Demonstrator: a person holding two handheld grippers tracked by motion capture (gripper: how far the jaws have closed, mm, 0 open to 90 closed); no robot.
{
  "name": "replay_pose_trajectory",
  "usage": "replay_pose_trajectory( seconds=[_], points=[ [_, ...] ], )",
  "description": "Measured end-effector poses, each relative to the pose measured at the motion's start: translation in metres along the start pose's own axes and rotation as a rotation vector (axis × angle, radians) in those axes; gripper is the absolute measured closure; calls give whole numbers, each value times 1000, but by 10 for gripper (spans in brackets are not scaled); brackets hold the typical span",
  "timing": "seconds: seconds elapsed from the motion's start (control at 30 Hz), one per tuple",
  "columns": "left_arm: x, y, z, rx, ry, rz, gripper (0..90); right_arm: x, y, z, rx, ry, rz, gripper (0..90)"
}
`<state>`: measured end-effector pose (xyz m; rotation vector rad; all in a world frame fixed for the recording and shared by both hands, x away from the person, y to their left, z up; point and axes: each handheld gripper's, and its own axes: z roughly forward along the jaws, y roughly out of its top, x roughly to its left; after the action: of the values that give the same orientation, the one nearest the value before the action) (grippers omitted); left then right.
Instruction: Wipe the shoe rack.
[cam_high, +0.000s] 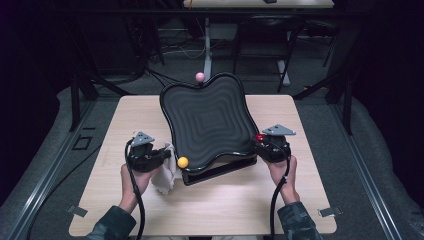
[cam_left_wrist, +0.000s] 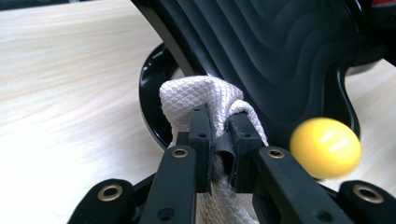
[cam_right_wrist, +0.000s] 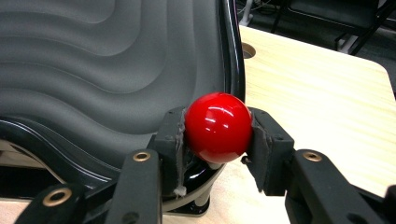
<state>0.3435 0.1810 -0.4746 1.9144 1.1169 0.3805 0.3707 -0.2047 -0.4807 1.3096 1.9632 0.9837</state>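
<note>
A black wavy board (cam_high: 207, 120) stands tilted on the wooden table (cam_high: 125, 115), with ball knobs at its edges. My left gripper (cam_high: 162, 154) (cam_left_wrist: 218, 135) is shut on a white cloth (cam_high: 169, 172) (cam_left_wrist: 201, 95), beside the board's near-left corner and a yellow ball (cam_high: 183, 162) (cam_left_wrist: 325, 147). At the board's right edge my right gripper (cam_high: 262, 141) (cam_right_wrist: 217, 133) is shut on a red ball (cam_high: 260, 137) (cam_right_wrist: 218, 127). A pink ball (cam_high: 200, 76) sits at the board's far edge.
The board (cam_left_wrist: 280, 51) (cam_right_wrist: 102, 60) rests on a black base (cam_high: 220, 170). A round hole (cam_right_wrist: 247, 50) shows in the tabletop near the board's right rim. Dark floor, table legs and cables lie beyond the far edge.
</note>
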Motion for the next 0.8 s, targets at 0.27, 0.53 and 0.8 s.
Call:
replay_pose_trajectory(
  seconds=[0.27,0.53,0.8],
  points=[
    [-9,-16,-3,1,-33,-9,820,0,0,0,1,-2,-2,599],
    [-16,-30,-2,14,-56,-23,820,0,1,0,7,-3,-8,599],
    [-18,-41,5,57,-58,-27,821,0,1,0,7,-5,-10,599]
  ],
)
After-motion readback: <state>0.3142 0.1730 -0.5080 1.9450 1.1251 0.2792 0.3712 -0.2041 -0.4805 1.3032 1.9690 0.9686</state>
